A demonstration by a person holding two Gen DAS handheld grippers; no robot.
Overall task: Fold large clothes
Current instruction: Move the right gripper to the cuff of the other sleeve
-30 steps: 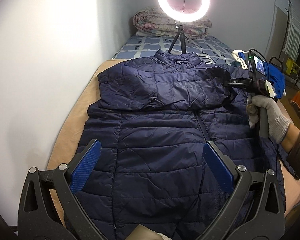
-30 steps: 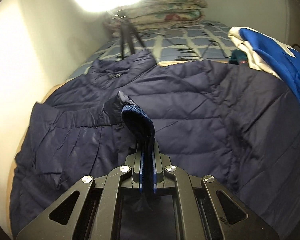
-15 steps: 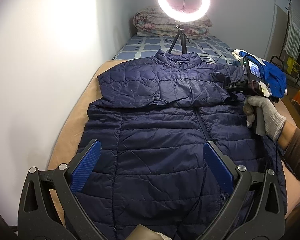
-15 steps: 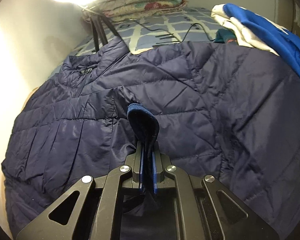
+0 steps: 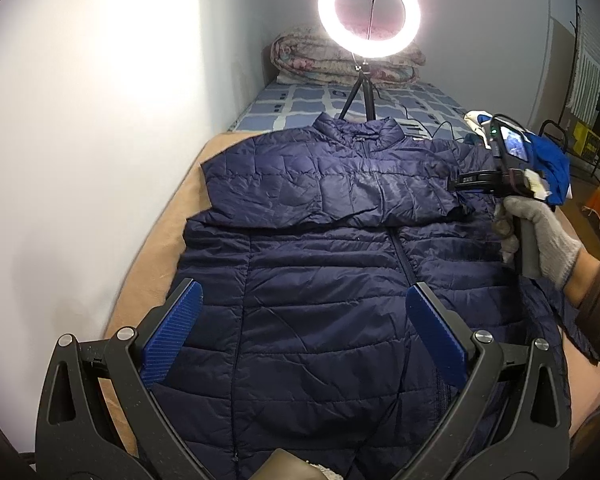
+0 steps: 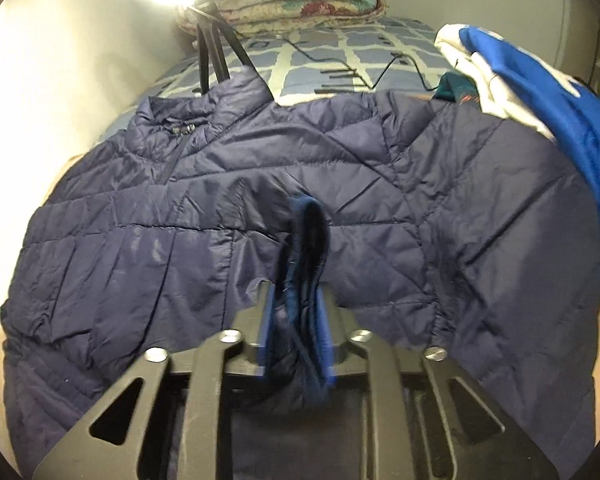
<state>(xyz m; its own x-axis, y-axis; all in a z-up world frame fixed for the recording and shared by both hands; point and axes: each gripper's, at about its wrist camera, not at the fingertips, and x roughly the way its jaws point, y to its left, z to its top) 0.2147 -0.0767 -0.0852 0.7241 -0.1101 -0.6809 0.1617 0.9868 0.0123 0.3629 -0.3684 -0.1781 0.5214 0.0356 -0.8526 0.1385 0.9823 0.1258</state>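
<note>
Since a moment ago my right claw [image 6: 296,320] has been opening, loosening around the sleeve cuff [image 6: 306,240] at frame centre to lay it across the jacket [image 6: 460,220], while my left claw [image 5: 300,336] hangs wide and empty.

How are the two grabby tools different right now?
The left gripper has its fingers spread wide with nothing between them; the right gripper has just been opening its narrow gap, the jacket cuff still between its fingers. Left hovers over the jacket's lower front, right near its chest. Both have blue pads.

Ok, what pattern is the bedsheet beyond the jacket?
Blue-and-white checked bedsheet, clearest in the left wrist view.
</note>
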